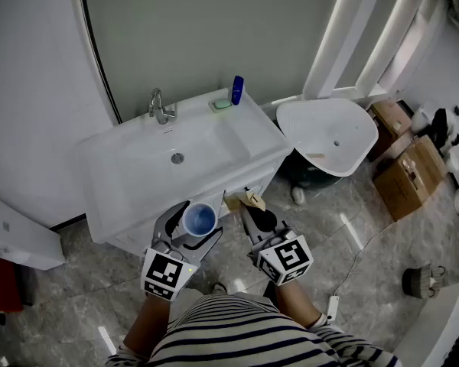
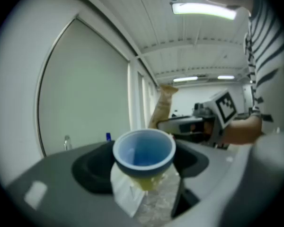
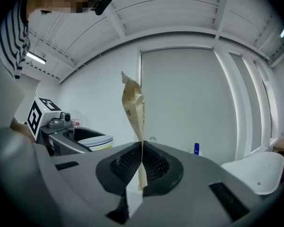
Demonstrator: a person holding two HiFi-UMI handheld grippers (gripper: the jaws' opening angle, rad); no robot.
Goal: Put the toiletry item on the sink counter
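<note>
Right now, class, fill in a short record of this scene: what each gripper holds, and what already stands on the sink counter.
left gripper: shut on blue cup, held in front of the sink counter
right gripper: shut on tan paper packet, upright between its jaws
counter, back edge: faucet, green soap, blue bottle
task state: neither held item is on the counter yet

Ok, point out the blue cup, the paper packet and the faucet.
blue cup [image 2: 144,151]: left gripper view, its inside.
paper packet [image 3: 135,108]: right gripper view, upper part.
faucet [image 1: 160,108]: head view, its body.
</note>
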